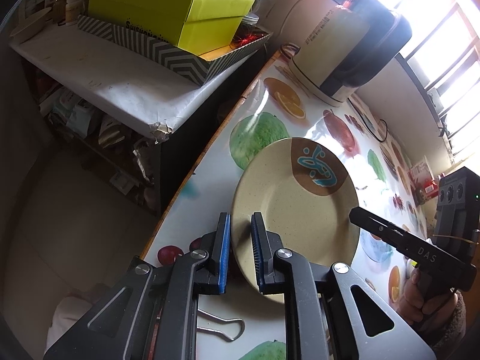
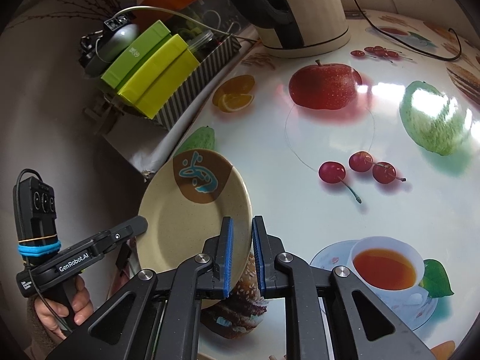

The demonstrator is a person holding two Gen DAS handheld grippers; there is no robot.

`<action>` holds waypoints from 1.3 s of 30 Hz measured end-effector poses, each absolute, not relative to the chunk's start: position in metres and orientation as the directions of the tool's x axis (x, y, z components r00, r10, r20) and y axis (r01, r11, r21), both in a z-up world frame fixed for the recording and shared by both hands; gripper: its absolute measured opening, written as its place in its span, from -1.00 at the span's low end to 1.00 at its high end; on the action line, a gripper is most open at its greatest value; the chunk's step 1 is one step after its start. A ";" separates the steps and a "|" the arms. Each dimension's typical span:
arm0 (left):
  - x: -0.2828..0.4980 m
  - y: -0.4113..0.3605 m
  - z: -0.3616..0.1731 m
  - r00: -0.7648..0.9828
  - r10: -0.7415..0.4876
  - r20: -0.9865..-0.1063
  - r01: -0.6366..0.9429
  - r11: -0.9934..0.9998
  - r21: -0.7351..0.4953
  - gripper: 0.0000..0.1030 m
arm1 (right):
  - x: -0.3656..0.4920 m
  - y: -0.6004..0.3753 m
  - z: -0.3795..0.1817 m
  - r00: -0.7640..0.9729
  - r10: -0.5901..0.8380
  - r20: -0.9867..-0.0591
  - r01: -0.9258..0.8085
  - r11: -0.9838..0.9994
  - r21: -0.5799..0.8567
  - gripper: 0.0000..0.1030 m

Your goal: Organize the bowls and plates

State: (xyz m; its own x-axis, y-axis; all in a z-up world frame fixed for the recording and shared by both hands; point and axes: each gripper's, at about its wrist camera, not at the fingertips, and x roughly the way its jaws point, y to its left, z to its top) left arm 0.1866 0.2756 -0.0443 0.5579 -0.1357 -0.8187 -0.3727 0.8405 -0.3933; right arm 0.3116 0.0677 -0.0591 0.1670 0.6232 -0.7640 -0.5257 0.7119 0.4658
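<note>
A cream plate (image 1: 297,210) with a brown patch and a blue motif is held above the fruit-print table (image 1: 264,105). My left gripper (image 1: 241,249) has the plate's near rim between its blue pads and grips it. My right gripper (image 2: 241,253) has the plate's (image 2: 186,228) opposite rim between its blue pads and grips it too. Each gripper shows in the other's view: the right one at the plate's right edge (image 1: 357,213), the left one at its left edge (image 2: 141,225). No bowl is in view.
A cream and black electric kettle (image 1: 345,51) stands at the back of the table, its black cord (image 2: 420,45) trailing across the top. Left of the table a lower shelf (image 1: 105,69) holds a striped box with green boxes (image 1: 168,12). A binder clip (image 1: 222,327) lies near the front.
</note>
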 end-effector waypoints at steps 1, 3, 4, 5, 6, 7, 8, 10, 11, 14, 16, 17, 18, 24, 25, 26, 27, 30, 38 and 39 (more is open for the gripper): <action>0.186 0.275 -0.043 0.560 -0.136 -0.817 -0.372 0.840 -0.395 -0.72 | 0.311 0.068 -0.058 0.167 0.624 -0.763 -0.528 0.711 0.465 -0.74; 0.185 0.273 -0.040 0.564 -0.136 -0.815 -0.370 0.841 -0.396 -0.72 | 0.309 0.067 -0.055 0.171 0.625 -0.762 -0.531 0.710 0.463 -0.74; 0.183 0.273 -0.039 0.566 -0.136 -0.813 -0.370 0.840 -0.398 -0.72 | 0.308 0.066 -0.053 0.173 0.625 -0.761 -0.533 0.709 0.462 -0.74; 0.182 0.272 -0.037 0.568 -0.136 -0.811 -0.368 0.840 -0.398 -0.72 | 0.307 0.065 -0.052 0.175 0.625 -0.761 -0.532 0.710 0.461 -0.74; 0.180 0.270 -0.035 0.571 -0.134 -0.810 -0.364 0.843 -0.396 -0.72 | 0.306 0.064 -0.051 0.176 0.628 -0.758 -0.532 0.709 0.463 -0.74; 0.179 0.269 -0.033 0.572 -0.134 -0.809 -0.362 0.844 -0.396 -0.72 | 0.305 0.063 -0.050 0.177 0.629 -0.757 -0.532 0.708 0.465 -0.74; 0.179 0.268 -0.032 0.573 -0.136 -0.808 -0.360 0.844 -0.398 -0.72 | 0.304 0.062 -0.049 0.180 0.630 -0.755 -0.531 0.708 0.465 -0.74; 0.177 0.266 -0.029 0.577 -0.138 -0.805 -0.356 0.845 -0.400 -0.72 | 0.301 0.059 -0.046 0.185 0.634 -0.751 -0.530 0.708 0.467 -0.74; 0.175 0.264 -0.027 0.580 -0.138 -0.803 -0.353 0.846 -0.400 -0.72 | 0.300 0.058 -0.044 0.189 0.634 -0.750 -0.530 0.709 0.465 -0.74; 0.170 0.259 -0.022 0.584 -0.138 -0.800 -0.344 0.850 -0.399 -0.72 | 0.295 0.053 -0.039 0.196 0.637 -0.746 -0.532 0.708 0.465 -0.74; 0.167 0.256 -0.019 0.589 -0.139 -0.796 -0.339 0.852 -0.399 -0.72 | 0.291 0.050 -0.035 0.202 0.637 -0.744 -0.534 0.708 0.461 -0.74; 0.165 0.254 -0.017 0.593 -0.138 -0.794 -0.336 0.853 -0.399 -0.72 | 0.288 0.048 -0.033 0.205 0.635 -0.745 -0.536 0.710 0.458 -0.74; 0.163 0.252 -0.015 0.595 -0.138 -0.792 -0.332 0.855 -0.398 -0.72 | 0.287 0.046 -0.031 0.209 0.635 -0.743 -0.536 0.710 0.456 -0.74; 0.152 0.242 -0.006 0.604 -0.145 -0.784 -0.313 0.861 -0.400 -0.72 | 0.272 0.031 -0.019 0.227 0.641 -0.733 -0.537 0.710 0.455 -0.74; 0.150 0.240 -0.005 0.606 -0.146 -0.782 -0.310 0.862 -0.402 -0.72 | 0.269 0.029 -0.018 0.230 0.643 -0.731 -0.537 0.710 0.456 -0.74; 0.147 0.238 -0.004 0.609 -0.146 -0.780 -0.307 0.863 -0.401 -0.72 | 0.267 0.027 -0.016 0.233 0.642 -0.730 -0.536 0.711 0.455 -0.74; 0.144 0.235 -0.002 0.610 -0.144 -0.779 -0.303 0.866 -0.398 -0.72 | 0.264 0.024 -0.014 0.237 0.643 -0.729 -0.535 0.713 0.454 -0.74; 0.135 0.229 0.000 0.612 -0.148 -0.777 -0.295 0.869 -0.398 -0.72 | 0.255 0.016 -0.009 0.249 0.646 -0.722 -0.532 0.714 0.455 -0.74; 0.114 0.211 0.000 0.605 -0.166 -0.779 -0.275 0.874 -0.400 -0.72 | 0.230 -0.005 -0.005 0.263 0.645 -0.718 -0.526 0.719 0.453 -0.74; 0.111 0.208 -0.001 0.603 -0.166 -0.780 -0.271 0.877 -0.396 -0.72 | 0.227 -0.008 -0.005 0.264 0.644 -0.718 -0.525 0.720 0.453 -0.74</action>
State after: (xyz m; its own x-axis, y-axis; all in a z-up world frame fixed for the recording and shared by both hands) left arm 0.1114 0.2082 -0.0007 0.6030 -0.1660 -0.7803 -0.2715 0.8770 -0.3964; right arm 0.2267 -0.0077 -0.0050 0.2642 0.6441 -0.7178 -0.5252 0.7204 0.4531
